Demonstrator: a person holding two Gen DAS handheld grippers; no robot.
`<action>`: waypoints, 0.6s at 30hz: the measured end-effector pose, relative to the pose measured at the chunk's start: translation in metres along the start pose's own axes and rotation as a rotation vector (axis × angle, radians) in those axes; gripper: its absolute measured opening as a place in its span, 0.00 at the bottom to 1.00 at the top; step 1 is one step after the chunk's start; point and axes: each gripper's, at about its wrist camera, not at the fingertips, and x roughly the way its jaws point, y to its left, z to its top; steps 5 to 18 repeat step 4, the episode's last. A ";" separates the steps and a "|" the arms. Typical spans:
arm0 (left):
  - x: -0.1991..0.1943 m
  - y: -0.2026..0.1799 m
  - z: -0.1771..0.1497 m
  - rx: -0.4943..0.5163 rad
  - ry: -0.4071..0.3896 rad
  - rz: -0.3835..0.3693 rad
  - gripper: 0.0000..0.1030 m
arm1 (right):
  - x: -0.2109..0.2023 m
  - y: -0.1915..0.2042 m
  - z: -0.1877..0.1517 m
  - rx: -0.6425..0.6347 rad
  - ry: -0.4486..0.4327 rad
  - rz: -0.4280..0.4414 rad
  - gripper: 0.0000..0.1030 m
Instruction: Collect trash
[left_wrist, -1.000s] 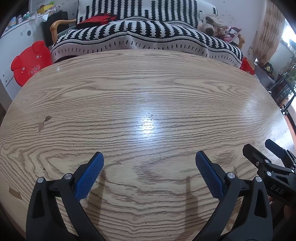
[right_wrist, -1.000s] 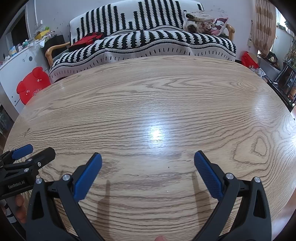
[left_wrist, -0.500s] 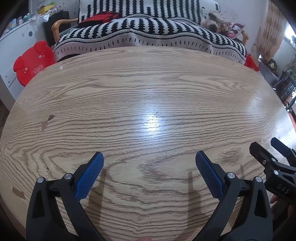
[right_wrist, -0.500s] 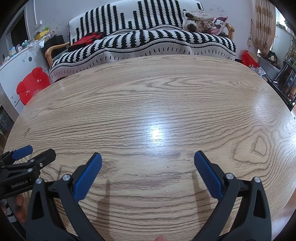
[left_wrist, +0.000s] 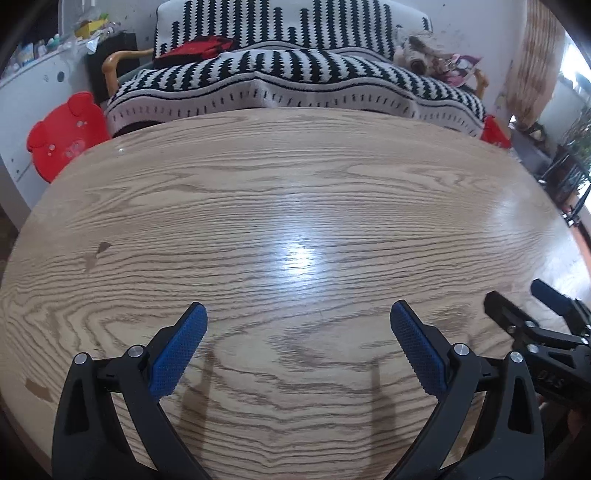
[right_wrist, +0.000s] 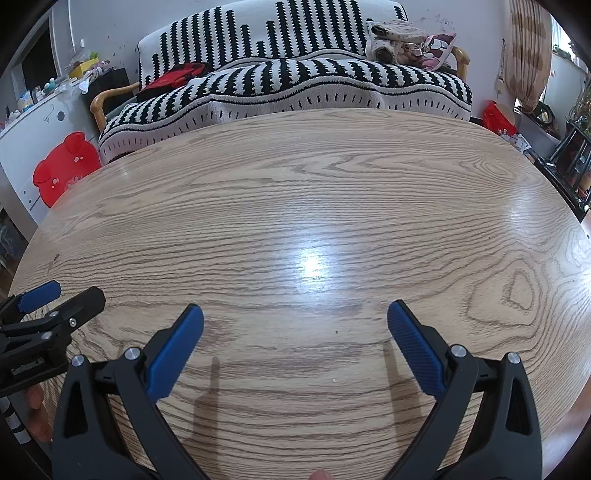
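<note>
While held side by side low over the round oak-grain wooden table (left_wrist: 295, 184), left black gripper with blue ribbed pads (left_wrist: 298, 314) spread wide, gripping nothing; right black gripper with blue ribbed pads (right_wrist: 295, 312) likewise spread wide, nothing between the pads. No trash to be made out on the tabletop in either view. Beyond the far rim, black-and-white striped blanket-covered sofa (right_wrist: 288, 81); left of it, red pig-shaped plastic stool (left_wrist: 64, 136).
</note>
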 end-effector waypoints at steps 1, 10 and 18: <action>0.000 0.000 0.000 0.001 0.000 -0.007 0.94 | 0.000 0.000 0.000 0.000 0.000 0.000 0.93; 0.003 0.000 0.002 -0.004 0.021 -0.031 0.94 | -0.001 -0.001 -0.001 -0.002 0.000 0.000 0.93; 0.003 0.000 0.002 -0.004 0.021 -0.031 0.94 | -0.001 -0.001 -0.001 -0.002 0.000 0.000 0.93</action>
